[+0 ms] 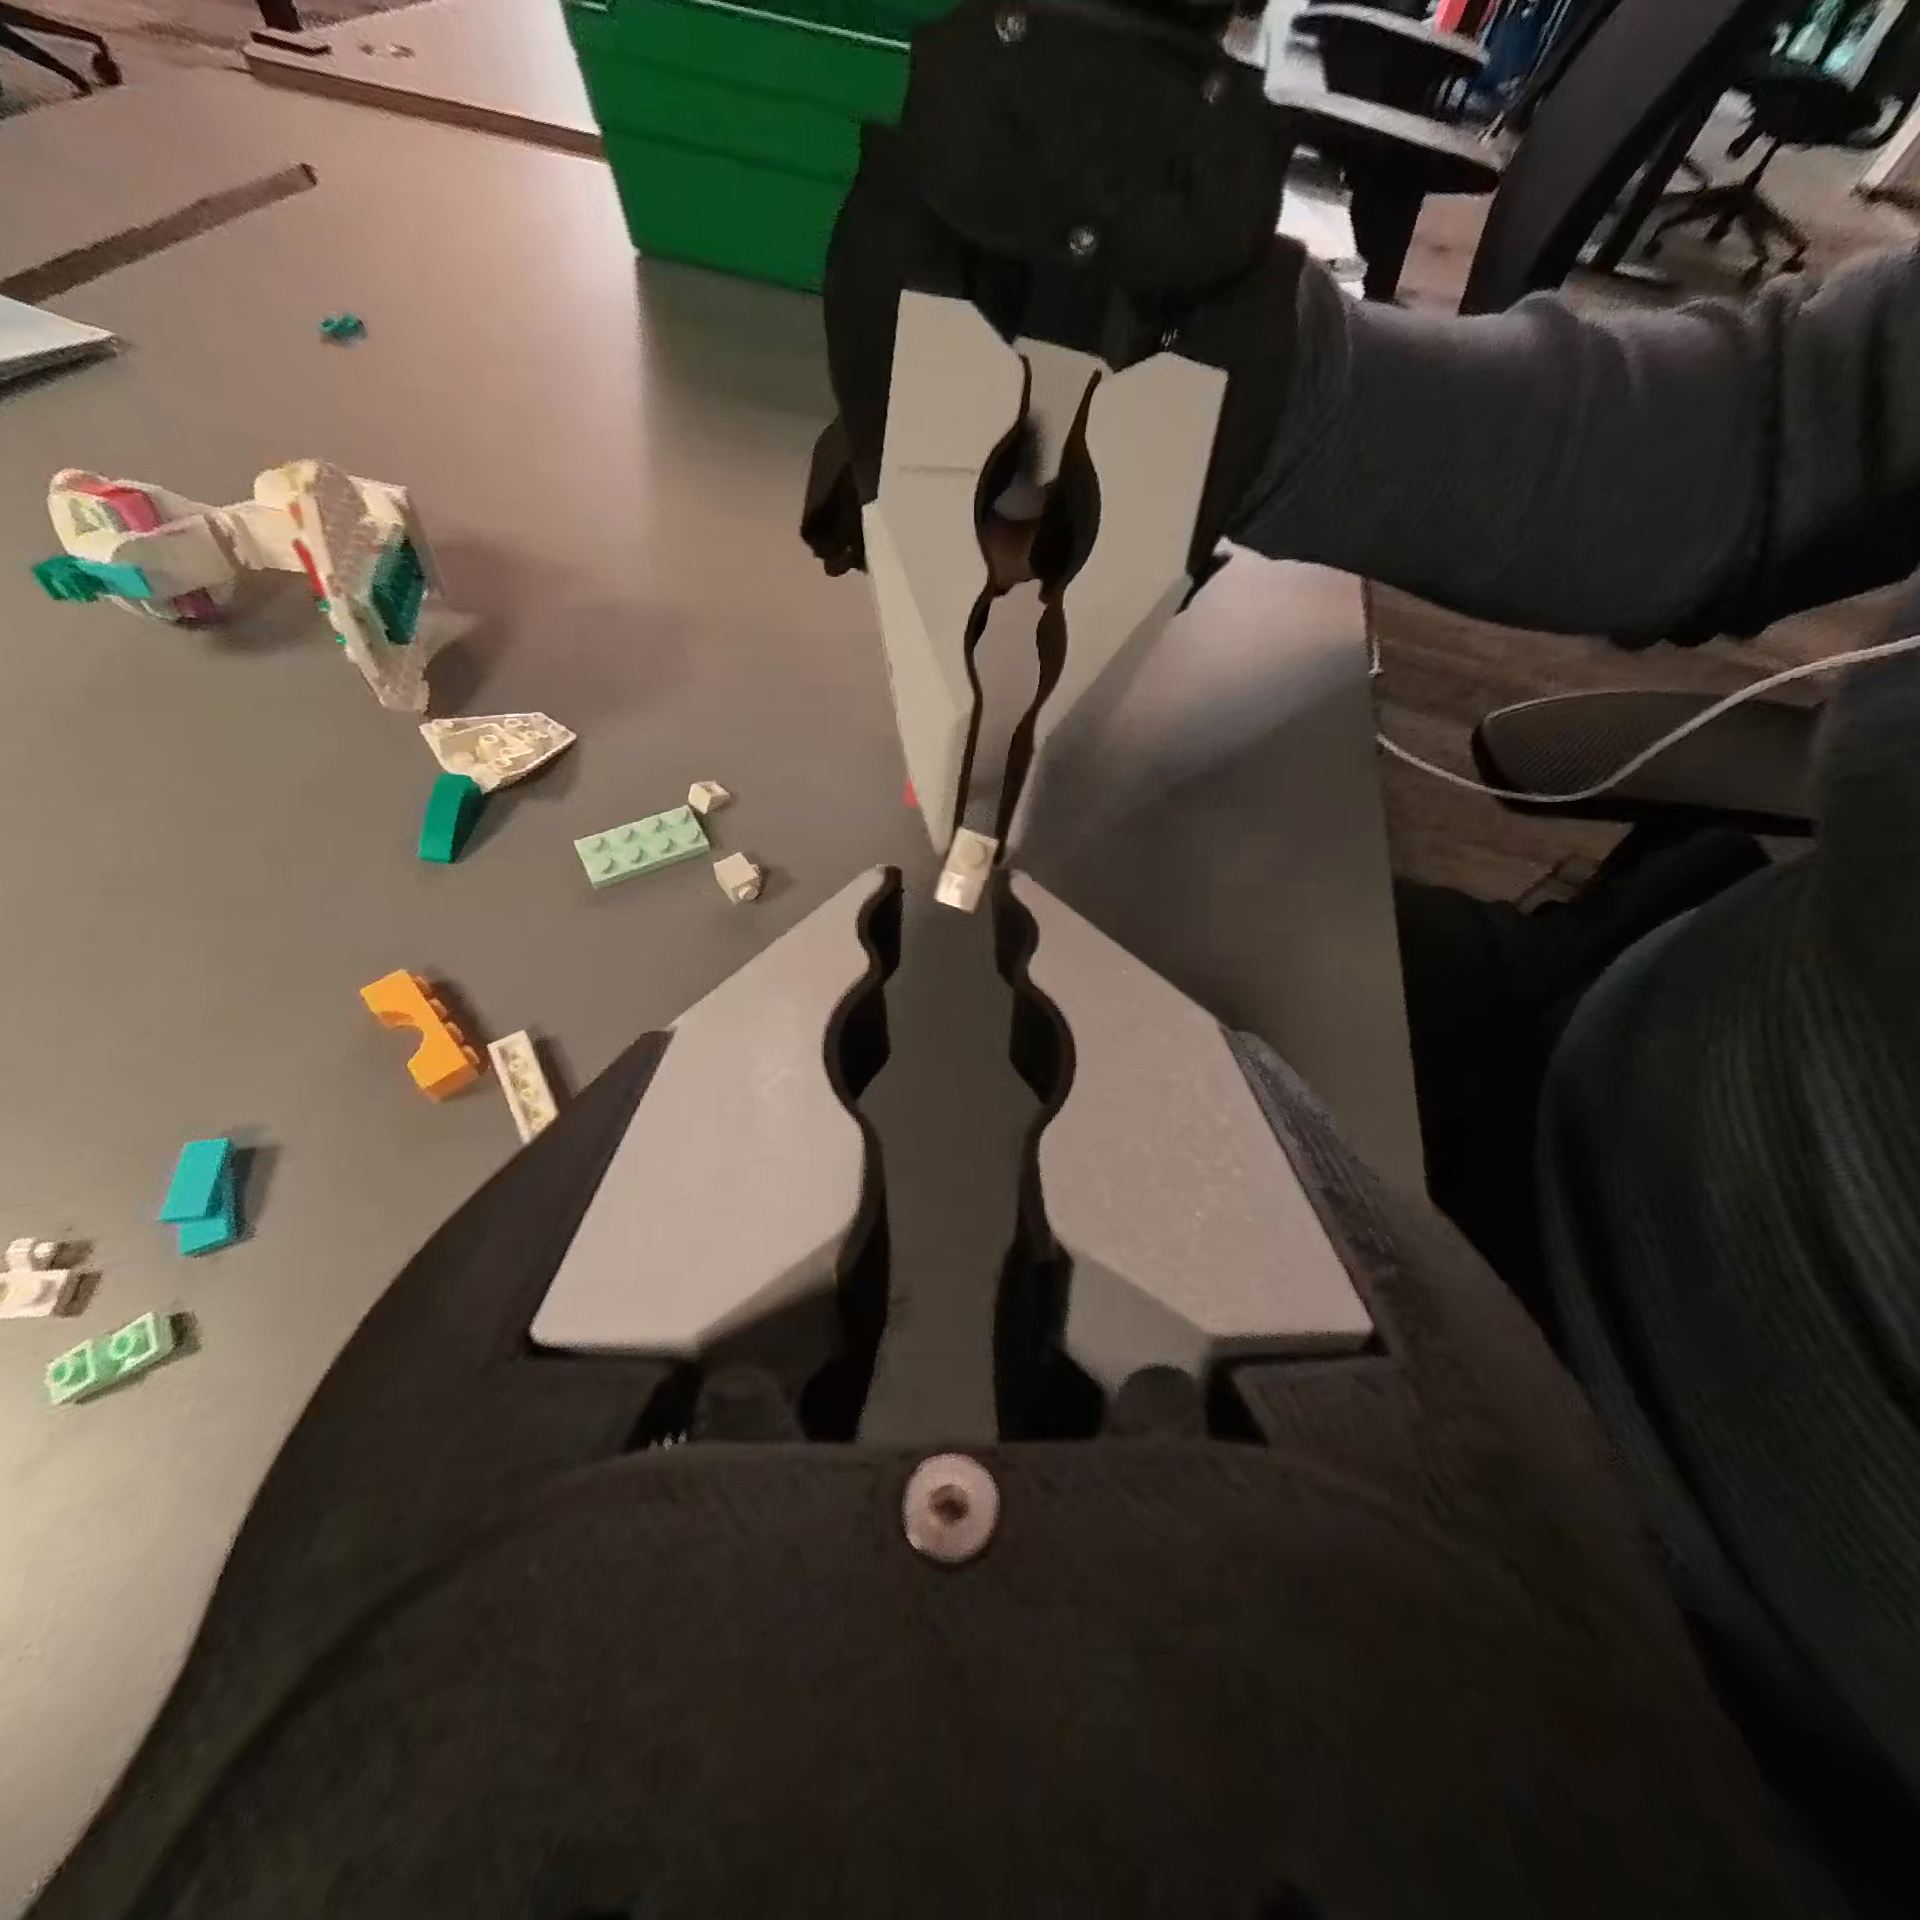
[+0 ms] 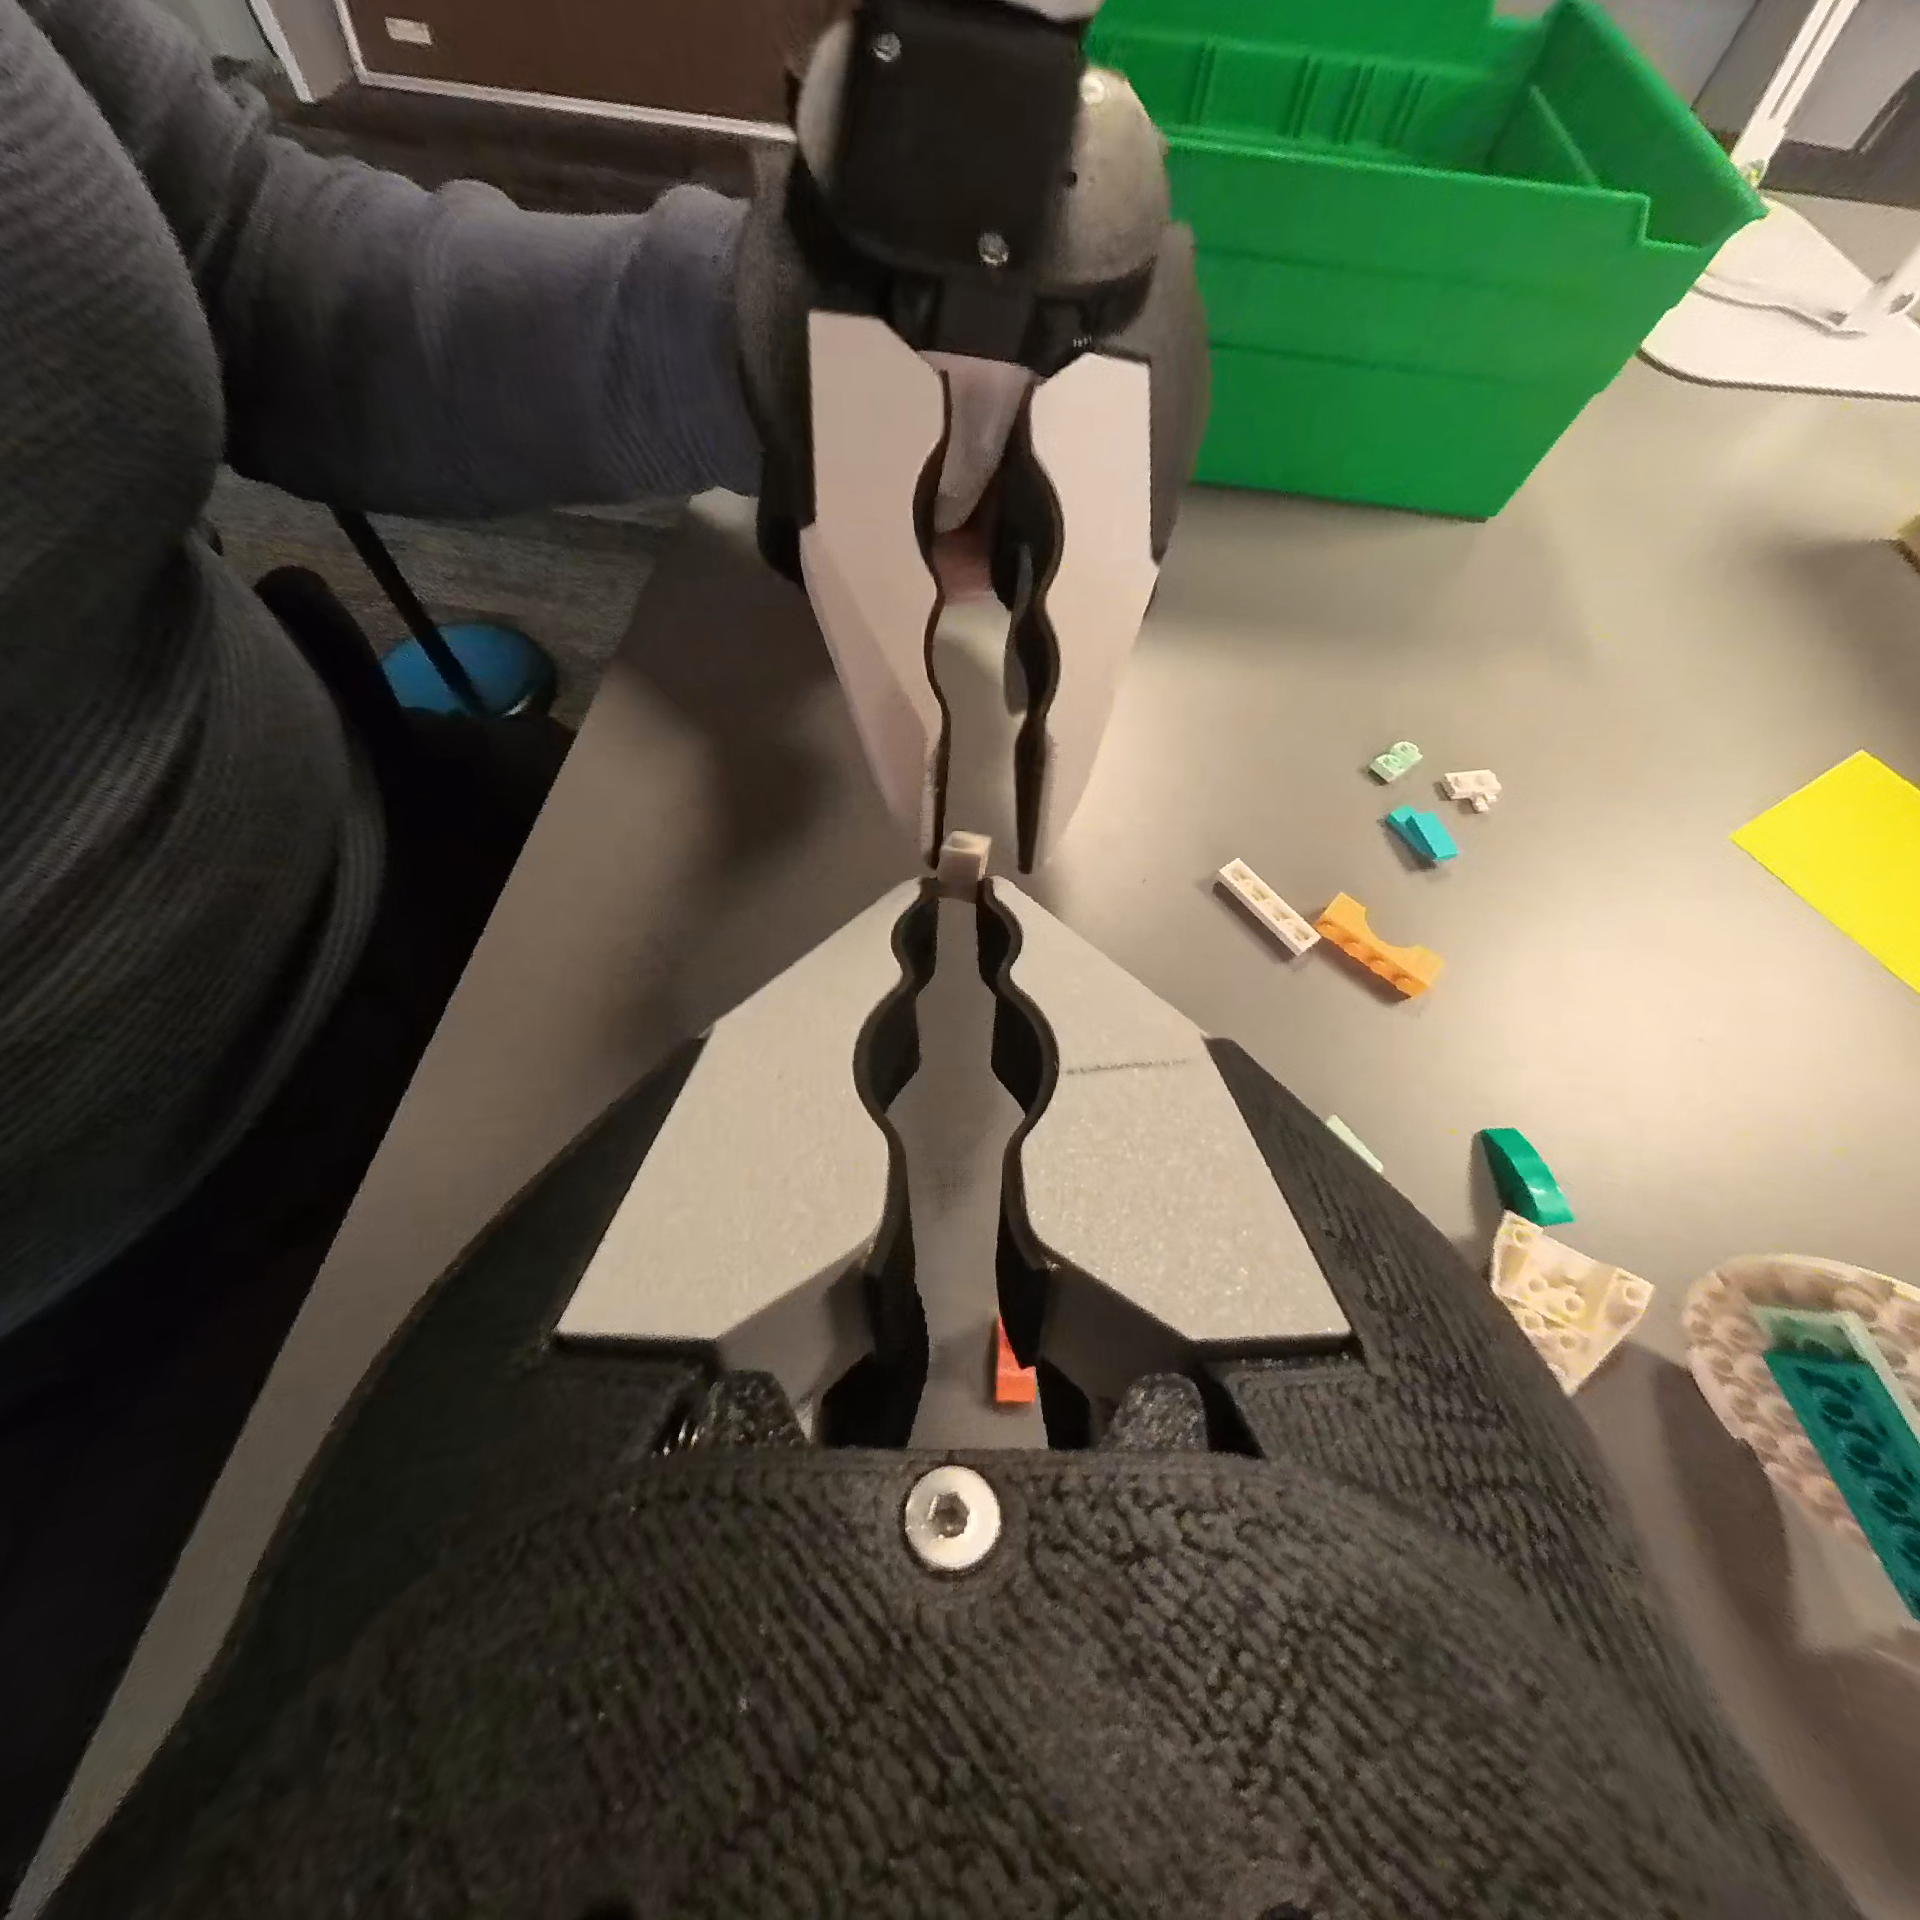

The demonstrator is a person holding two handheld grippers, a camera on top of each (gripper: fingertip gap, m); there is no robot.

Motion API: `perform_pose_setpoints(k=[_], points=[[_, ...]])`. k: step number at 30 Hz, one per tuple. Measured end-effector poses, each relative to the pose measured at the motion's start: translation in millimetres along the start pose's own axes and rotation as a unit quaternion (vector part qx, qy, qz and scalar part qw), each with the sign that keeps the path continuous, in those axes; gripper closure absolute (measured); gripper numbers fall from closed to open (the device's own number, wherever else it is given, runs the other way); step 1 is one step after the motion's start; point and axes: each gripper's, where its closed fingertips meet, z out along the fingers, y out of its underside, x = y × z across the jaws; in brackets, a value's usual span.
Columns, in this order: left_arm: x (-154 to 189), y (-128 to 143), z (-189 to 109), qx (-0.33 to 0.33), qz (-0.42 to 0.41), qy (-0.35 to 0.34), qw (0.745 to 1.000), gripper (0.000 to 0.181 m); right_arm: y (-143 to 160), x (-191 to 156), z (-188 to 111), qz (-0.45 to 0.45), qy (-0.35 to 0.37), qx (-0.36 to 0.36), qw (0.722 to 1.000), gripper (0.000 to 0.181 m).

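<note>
My two grippers meet tip to tip above the grey table point(image 1: 727, 520), near its edge. My right gripper point(image 2: 961, 885) is shut on a small white brick point(image 2: 961, 860) at its fingertips. In the left wrist view it comes in from above point(image 1: 977, 831) with the same brick point(image 1: 961, 871). My left gripper point(image 1: 948, 878) is open, its jaws a little wider than the brick, and the brick sits between its tips, closer to one finger. In the right wrist view it comes in from above point(image 2: 982, 847). Dark-sleeved arms hold both grippers.
A white-and-teal brick model point(image 1: 239, 551) lies on the table among loose bricks: an orange arch point(image 1: 426, 1034), a mint plate point(image 1: 642, 847), a teal curved piece point(image 1: 449, 821) and a white wedge plate point(image 1: 499, 743). A green bin point(image 2: 1403, 260) stands behind. A yellow sheet point(image 2: 1849, 862) and a red piece point(image 2: 1013, 1371) are nearby. My left and right fingertips are right by each other.
</note>
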Motion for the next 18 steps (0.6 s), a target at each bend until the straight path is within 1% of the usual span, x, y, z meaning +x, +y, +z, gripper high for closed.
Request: perform_pose_setpoints(k=[2, 4, 6, 8, 10, 12, 16, 18], points=[[1.9, 0.5, 0.5, 0.0, -0.001, 0.009, 1.0, 0.167, -1.1, -1.3, -0.5, 0.002, -0.004, 0.006, 1.0, 0.177], [4.7, 0.7, 1.5, 0.001, 0.007, 0.016, 1.0, 0.173, -0.4, -1.0, -0.7, 0.004, -0.005, 0.007, 1.0, 0.176], [3.1, 1.8, 2.0, -0.004, 0.004, 0.013, 1.0, 0.173, 0.2, 2.1, -0.6, 0.013, 0.004, 0.008, 1.0, 0.176], [-2.6, 2.3, 1.3, -0.01, 0.002, -0.002, 1.0, 0.174, -2.5, 5.5, -1.4, 0.021, 0.016, 0.017, 1.0, 0.163], [-5.6, 4.1, 1.4, -0.021, 0.008, -0.013, 1.0, 0.174, -1.1, 6.6, -0.7, 0.018, 0.022, 0.007, 1.0, 0.161], [-4.9, 4.8, 2.4, -0.03, 0.013, -0.011, 0.999, 0.174, 0.4, 6.1, 1.6, 0.009, 0.024, -0.003, 1.0, 0.164], [-4.3, 5.4, 5.1, -0.043, 0.028, -0.014, 0.999, 0.174, 2.9, 6.6, 4.2, 0.009, 0.022, -0.014, 1.0, 0.175], [-3.2, 5.7, 5.3, -0.048, 0.034, -0.013, 0.998, 0.174, 3.1, 5.5, 3.8, 0.008, 0.018, -0.014, 1.0, 0.176]])
